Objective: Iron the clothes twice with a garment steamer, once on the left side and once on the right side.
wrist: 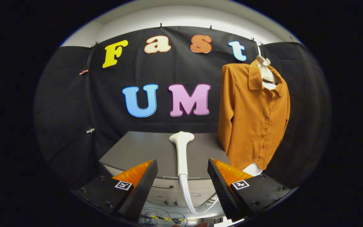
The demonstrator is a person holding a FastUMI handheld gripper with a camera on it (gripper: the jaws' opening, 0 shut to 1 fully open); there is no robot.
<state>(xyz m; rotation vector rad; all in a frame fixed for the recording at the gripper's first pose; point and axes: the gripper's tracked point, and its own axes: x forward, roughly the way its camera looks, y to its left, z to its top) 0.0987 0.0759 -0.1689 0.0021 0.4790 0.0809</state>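
Between your two fingers, a little ahead of them, the garment steamer (181,151) is lying on the grey table (131,151). The gripper (182,171) is hovering wide apart and gripping nothing; its left finger (139,179) and right finger (224,179) are standing on either side of the handle without touching it.

You are, I judge, lining up for the pick. To do it well, keep the handle centred in the gap, come down straight along it, and close on the narrow white part, above the place where the hose (186,194) is leaving it. Do not pinch the hose; it is curving down over the table edge and could pull the steamer sideways.

The long axis of the steamer is running away from you, toward the booth wall. Its wide head is pointing to the wall, and its hose end is pointing back to you.

To the right, the orange shirt (252,116) is hanging on a hanger (265,67), beside the table, with its buttoned front facing you.
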